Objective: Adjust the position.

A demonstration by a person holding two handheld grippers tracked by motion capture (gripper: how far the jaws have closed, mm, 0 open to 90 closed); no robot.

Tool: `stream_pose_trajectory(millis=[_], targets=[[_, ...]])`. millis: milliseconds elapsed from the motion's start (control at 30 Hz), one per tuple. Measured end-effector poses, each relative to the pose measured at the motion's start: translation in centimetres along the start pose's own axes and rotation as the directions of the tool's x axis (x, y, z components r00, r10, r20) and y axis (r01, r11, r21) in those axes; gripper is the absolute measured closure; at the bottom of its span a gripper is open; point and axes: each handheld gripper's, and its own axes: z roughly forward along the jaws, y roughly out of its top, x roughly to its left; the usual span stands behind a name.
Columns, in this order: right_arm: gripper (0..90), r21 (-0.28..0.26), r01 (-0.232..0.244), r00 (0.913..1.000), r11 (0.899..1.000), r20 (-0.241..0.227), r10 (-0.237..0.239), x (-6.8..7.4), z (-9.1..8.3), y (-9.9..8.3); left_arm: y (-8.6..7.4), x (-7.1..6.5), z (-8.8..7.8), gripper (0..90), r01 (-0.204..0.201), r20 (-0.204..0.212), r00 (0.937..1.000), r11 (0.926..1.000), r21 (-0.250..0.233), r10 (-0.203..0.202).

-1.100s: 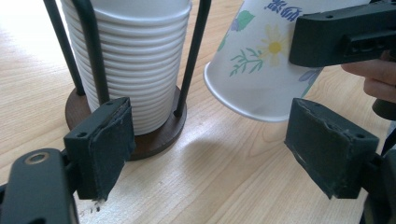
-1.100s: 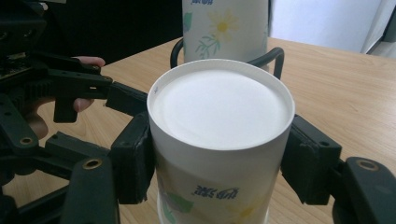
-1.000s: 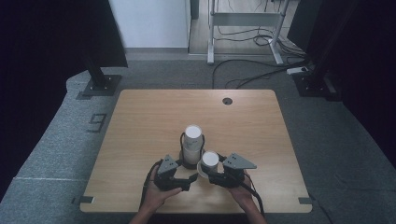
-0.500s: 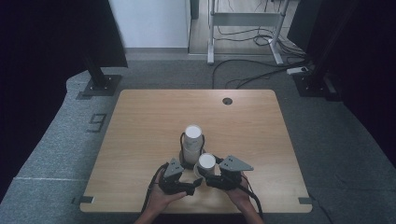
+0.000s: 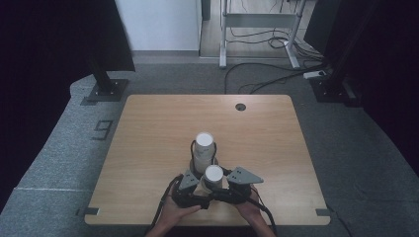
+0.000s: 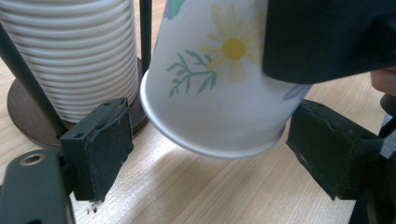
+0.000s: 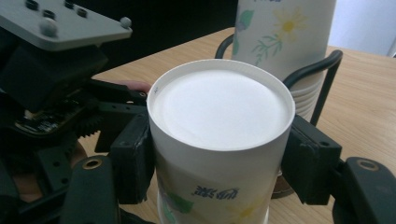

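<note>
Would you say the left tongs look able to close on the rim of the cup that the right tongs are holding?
Probably yes. The left tongs stand open with the cup's rim between their pads, nothing blocking them. The right tongs grip the cup higher up, clear of the rim.

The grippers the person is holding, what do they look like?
Each is black. The left gripper has two blocky jaws with worn, dark padded faces. The right gripper has the same, with round metal eyelets below. Grey three-cornered plates sit on top, and black cables trail back past bare forearms.
</note>
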Motion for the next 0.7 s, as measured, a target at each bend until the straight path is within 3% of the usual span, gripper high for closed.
stream_pose_trajectory(millis=[700], targets=[[33.0,-0.016,-0.007,0.9997,1.000,-0.024,0.007,0.47,-0.34,0.18,-0.18,0.22,-0.02,14.3,0.015,0.011,0.9998,0.9998,0.011,-0.015]])
